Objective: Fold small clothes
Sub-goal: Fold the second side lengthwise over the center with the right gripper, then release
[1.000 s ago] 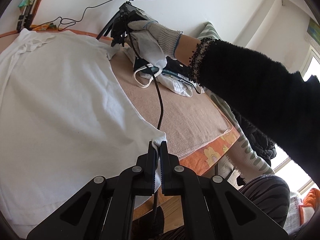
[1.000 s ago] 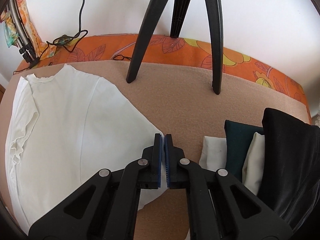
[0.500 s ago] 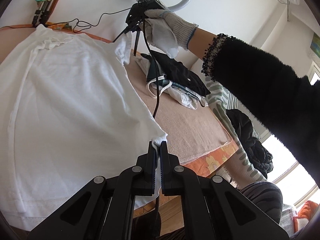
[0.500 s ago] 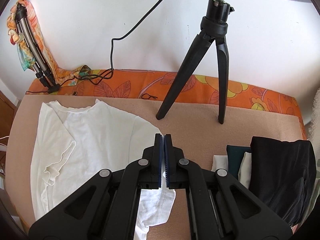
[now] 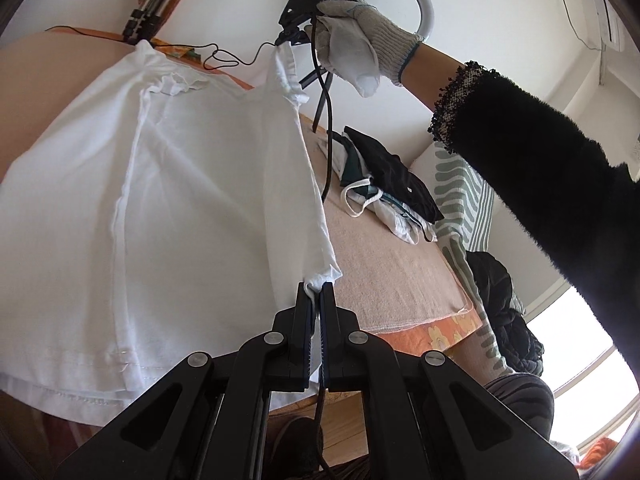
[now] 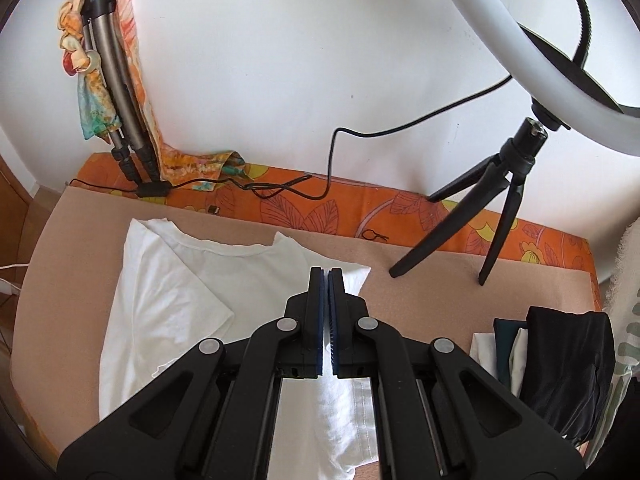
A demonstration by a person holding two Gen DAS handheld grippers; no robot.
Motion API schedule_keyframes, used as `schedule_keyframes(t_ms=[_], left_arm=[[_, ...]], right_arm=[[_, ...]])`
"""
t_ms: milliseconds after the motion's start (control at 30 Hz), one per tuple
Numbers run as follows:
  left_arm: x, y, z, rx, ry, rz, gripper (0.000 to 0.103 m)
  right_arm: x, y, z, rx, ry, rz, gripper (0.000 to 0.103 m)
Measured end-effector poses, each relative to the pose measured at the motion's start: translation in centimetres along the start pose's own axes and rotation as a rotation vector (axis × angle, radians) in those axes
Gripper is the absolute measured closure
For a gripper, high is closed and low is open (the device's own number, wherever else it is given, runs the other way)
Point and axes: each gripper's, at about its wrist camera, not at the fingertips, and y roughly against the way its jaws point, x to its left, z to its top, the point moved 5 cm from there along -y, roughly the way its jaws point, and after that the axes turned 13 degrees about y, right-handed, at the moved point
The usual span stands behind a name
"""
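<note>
A white T-shirt (image 5: 180,184) lies on a beige towel (image 5: 392,272). Its right side is raised off the towel. My left gripper (image 5: 316,292) is shut on the shirt's lower right hem corner. In the left wrist view a gloved hand (image 5: 360,44) holds the right gripper (image 5: 288,38) high, and the shirt's sleeve end hangs from it. In the right wrist view my right gripper (image 6: 325,276) is shut above the T-shirt (image 6: 172,300), with white cloth trailing under its jaws. The shirt's left sleeve is folded in over the body.
A pile of folded dark and white clothes (image 6: 560,364) sits at the towel's right end. A ring light (image 6: 532,40) on a small tripod (image 6: 500,208) stands at the back. A folded tripod with a scarf (image 6: 108,92) leans on the wall, with cables (image 6: 280,190) beside it.
The right gripper has risen and pulled back toward the wall, lifting the shirt's sleeve side. The left gripper has shifted sideways with the hem corner, and the shirt's right edge is off the towel.
</note>
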Motion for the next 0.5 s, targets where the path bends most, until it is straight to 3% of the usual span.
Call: schedule_keyframes(t_ms=[367, 500], left_arm=[[4.0, 1.9, 0.0, -0.04, 0.11, 0.064, 0.101], [4.6, 2.2, 0.0, -0.037, 0.127, 0.079, 0.101]], right_arm=[[10.7, -3.1, 1.8, 0.04, 0.144, 0.009, 0.1], [13.2, -4.7, 1.4, 0.073, 0.183, 0.052, 0.1]])
